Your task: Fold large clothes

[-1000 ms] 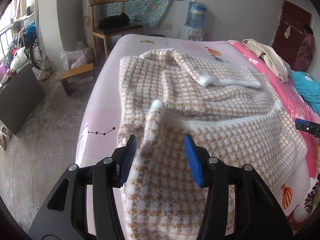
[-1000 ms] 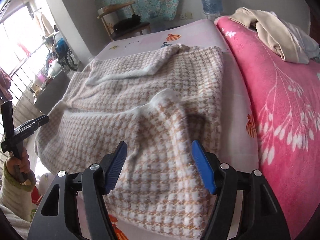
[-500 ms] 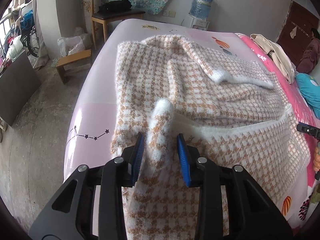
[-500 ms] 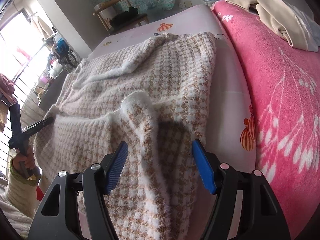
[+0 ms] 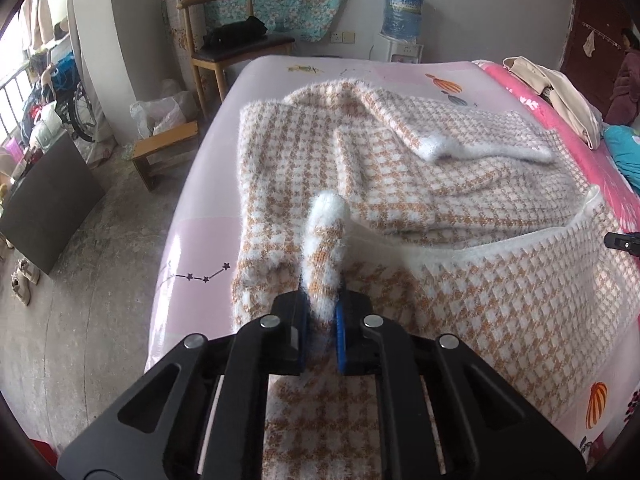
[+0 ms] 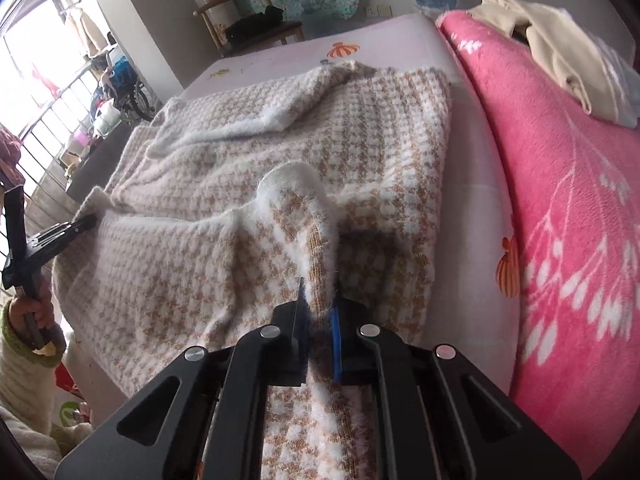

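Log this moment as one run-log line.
fold sweater | left gripper shut on hem | right gripper shut on hem | sweater on bed

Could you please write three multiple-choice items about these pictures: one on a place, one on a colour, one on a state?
1. Where does the beige garment lie?
A. on the pink blanket
B. on the wooden chair
C. on the floor

2. What colours has the checked sweater?
A. blue and grey
B. orange-brown and white
C. green and black

3. What is the state of the left gripper and the right gripper?
A. both open above the sweater
B. only the left shut on the sweater
C. both shut on the sweater

Key:
1 A: it rests at the far end of the pink blanket.
2 B: the knit shows small orange-brown and white checks.
3 C: in each wrist view a ridge of the fabric is pinched between the blue pads.
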The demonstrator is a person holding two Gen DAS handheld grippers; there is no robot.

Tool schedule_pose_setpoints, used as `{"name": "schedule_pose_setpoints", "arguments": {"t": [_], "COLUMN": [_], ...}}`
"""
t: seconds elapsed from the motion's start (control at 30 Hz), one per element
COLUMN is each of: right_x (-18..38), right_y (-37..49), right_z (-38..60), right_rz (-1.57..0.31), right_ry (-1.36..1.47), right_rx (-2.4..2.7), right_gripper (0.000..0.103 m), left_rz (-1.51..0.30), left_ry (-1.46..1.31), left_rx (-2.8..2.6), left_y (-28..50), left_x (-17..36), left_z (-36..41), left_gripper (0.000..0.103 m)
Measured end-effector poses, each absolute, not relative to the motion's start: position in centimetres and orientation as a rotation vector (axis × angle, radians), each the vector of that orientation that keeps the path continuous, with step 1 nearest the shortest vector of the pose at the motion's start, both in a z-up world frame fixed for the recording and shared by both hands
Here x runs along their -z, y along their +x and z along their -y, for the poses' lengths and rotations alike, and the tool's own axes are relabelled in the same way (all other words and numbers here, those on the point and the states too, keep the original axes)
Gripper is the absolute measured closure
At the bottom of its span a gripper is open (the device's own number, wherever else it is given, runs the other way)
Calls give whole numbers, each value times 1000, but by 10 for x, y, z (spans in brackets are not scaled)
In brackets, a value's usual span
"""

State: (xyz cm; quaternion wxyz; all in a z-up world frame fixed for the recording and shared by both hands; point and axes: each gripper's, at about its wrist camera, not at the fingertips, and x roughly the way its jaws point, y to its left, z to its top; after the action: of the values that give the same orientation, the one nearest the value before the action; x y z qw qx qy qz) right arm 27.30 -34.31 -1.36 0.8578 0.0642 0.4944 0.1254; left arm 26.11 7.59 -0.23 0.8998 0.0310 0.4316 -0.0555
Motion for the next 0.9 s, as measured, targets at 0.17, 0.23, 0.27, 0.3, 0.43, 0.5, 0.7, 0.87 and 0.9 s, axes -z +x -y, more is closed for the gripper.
{"name": "schedule_pose_setpoints", "arguments": {"t": [0.17,0.23,0.27,0.3,0.43,0.5,0.7,0.87,0.9], "right_x": [-41,-62,-73,-84,-123,-139,-157,-132,-121], "right_y": [230,216,210,206,208,221,303,393,409], "right_z": [334,333,332,331,329,331,337,337,337], "right_rz": [-894,-841,-815,-789,-688,-654,-663,-752,-775], "right_ry": [71,66,65,61,35,39,80,87,78], "right_rx": [-242,-239,-240,-242,-243,-247,-253,-212,-197], "right_gripper": [95,95,96,96,96,96,96,95,95], "left_rz": [-734,-672,-641,-613,-510,-483,-537,-644,-682], "left_ry": [112,114,116,116,128,136,86,107,104], "left_rx": [95,95,95,95,93,88,105,105,110], "left_y": [218,202,195,190,191,207,312,416,435], "left_x": [-48,-70,-81,-91,-129,-143,-158,-134,-121], "left_z": [-72,-72,-73,-73,-72,-73,-78,-68,-67], "left_gripper": [95,95,95,96,96,96,96,95,95]}}
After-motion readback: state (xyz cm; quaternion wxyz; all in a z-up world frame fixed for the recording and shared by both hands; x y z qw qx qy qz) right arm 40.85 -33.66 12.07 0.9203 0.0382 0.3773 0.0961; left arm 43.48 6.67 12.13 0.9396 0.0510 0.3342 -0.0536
